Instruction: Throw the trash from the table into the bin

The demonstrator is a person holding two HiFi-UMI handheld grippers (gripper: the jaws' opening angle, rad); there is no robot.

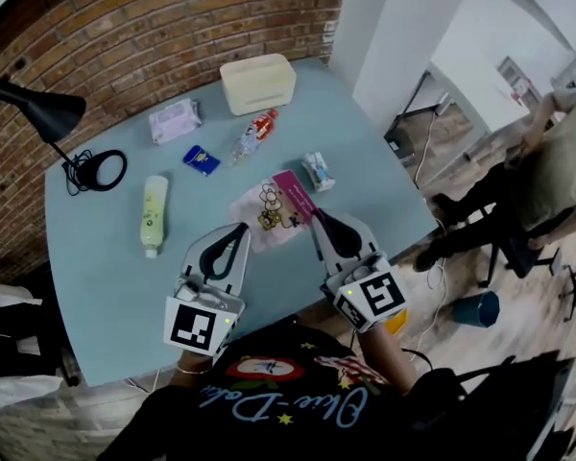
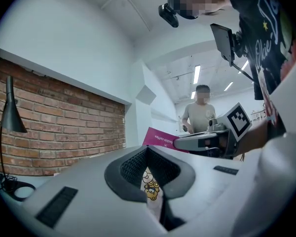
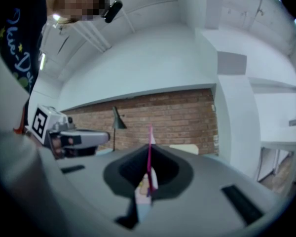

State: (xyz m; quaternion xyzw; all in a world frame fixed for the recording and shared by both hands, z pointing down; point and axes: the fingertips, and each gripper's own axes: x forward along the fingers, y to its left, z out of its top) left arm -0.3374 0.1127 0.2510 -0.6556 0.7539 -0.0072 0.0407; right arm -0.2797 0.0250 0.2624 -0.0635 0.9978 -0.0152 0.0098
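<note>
Left claw (image 1: 237, 232): clamped tight on pink cartoon bag (image 1: 272, 206).
Right claw (image 1: 320, 220): clamped tight on same bag's other edge.

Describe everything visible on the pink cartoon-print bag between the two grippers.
The pale pink crinkled bag looks like thin plastic film, printed with yellow cartoon bears, with a magenta panel bearing white lettering on its right side. It spreads roughly flat over the blue-grey table, near the front edge. The left gripper is shut on its bear-printed edge, the right gripper on the magenta edge. Whether it is lifted clear of the table is unclear.
</note>
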